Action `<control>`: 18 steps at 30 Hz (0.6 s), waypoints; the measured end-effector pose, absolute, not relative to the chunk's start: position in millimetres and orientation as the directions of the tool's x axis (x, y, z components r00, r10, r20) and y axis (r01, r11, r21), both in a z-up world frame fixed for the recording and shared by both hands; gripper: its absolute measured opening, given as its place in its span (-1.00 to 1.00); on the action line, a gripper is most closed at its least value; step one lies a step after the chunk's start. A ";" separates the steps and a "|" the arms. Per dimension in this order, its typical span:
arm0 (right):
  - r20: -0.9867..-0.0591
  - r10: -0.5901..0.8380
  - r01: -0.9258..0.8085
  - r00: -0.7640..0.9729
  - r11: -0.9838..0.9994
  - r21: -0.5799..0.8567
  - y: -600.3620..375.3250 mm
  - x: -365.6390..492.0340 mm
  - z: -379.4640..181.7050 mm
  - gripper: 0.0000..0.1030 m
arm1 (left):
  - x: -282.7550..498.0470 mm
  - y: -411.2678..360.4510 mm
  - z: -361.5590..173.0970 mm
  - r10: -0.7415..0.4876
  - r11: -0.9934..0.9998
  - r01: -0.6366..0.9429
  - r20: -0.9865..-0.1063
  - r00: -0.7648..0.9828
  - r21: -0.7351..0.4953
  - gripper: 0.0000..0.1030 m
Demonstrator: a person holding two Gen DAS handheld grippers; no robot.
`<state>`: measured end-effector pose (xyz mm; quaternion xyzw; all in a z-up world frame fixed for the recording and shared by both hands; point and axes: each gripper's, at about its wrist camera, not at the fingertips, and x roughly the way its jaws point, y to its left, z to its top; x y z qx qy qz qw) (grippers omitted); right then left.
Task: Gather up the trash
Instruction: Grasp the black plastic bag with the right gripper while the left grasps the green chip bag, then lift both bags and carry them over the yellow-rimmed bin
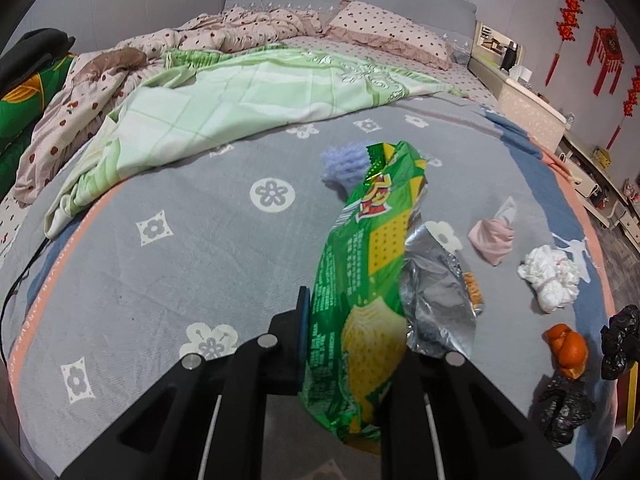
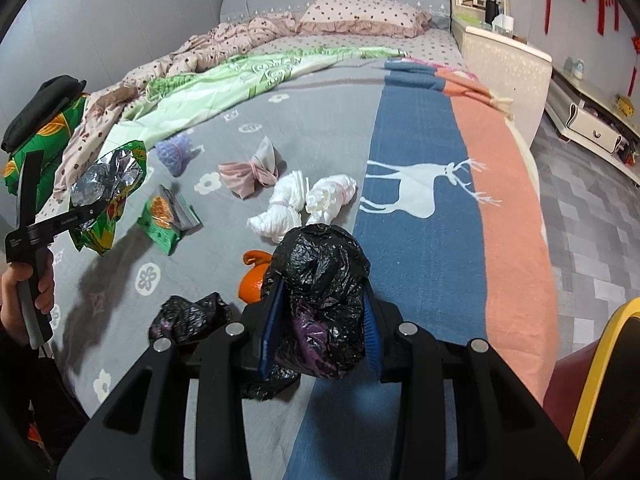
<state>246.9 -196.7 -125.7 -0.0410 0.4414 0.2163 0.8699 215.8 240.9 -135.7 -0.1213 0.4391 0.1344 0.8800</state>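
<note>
A: Left gripper (image 1: 352, 344)?
B: Jaws clenched on green snack wrapper (image 1: 360, 280), lifted above bed (image 1: 180, 240); right finger hidden behind foil.
A: Right gripper (image 2: 320, 328)?
B: Jaws grasping black bag (image 2: 320, 280), above bed; orange peel (image 2: 252, 280) partly hidden behind.

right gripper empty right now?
No. The right gripper is shut on a crumpled black plastic bag, pinched between its blue pads above the blanket.
</note>
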 end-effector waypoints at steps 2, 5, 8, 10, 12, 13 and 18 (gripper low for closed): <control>-0.776 0.351 -0.414 0.524 0.901 0.128 -200.5 240.7 -117.7 -0.34 | 213.1 237.6 -128.4 0.128 0.937 -0.336 -0.798 0.588 -0.098 -0.77; -0.762 0.361 -0.414 0.537 0.900 0.135 -206.5 231.8 -106.2 -0.34 | 208.7 230.0 -114.7 0.121 0.942 -0.321 -0.785 0.608 -0.103 -0.77; -0.746 0.369 -0.416 0.554 0.899 0.137 -213.4 223.2 -94.3 -0.34 | 203.2 219.3 -100.9 0.114 0.948 -0.300 -0.769 0.629 -0.105 -0.77; -0.732 0.375 -0.417 0.569 0.899 0.137 -219.3 216.9 -84.5 -0.34 | 200.1 211.1 -90.9 0.106 0.953 -0.283 -0.758 0.643 -0.107 -0.77; -0.720 0.379 -0.416 0.581 0.899 0.138 -223.8 211.8 -76.2 -0.34 | 196.0 201.1 -78.9 0.096 0.958 -0.263 -0.744 0.661 -0.110 -0.77; -0.711 0.381 -0.415 0.591 0.900 0.138 -227.8 207.1 -69.6 -0.34 | 194.8 197.5 -74.8 0.091 0.960 -0.256 -0.740 0.667 -0.113 -0.77; -0.678 0.383 -0.408 0.628 0.903 0.133 -244.0 192.5 -47.6 -0.34 | 187.6 170.9 -48.4 0.059 0.973 -0.200 -0.710 0.702 -0.117 -0.77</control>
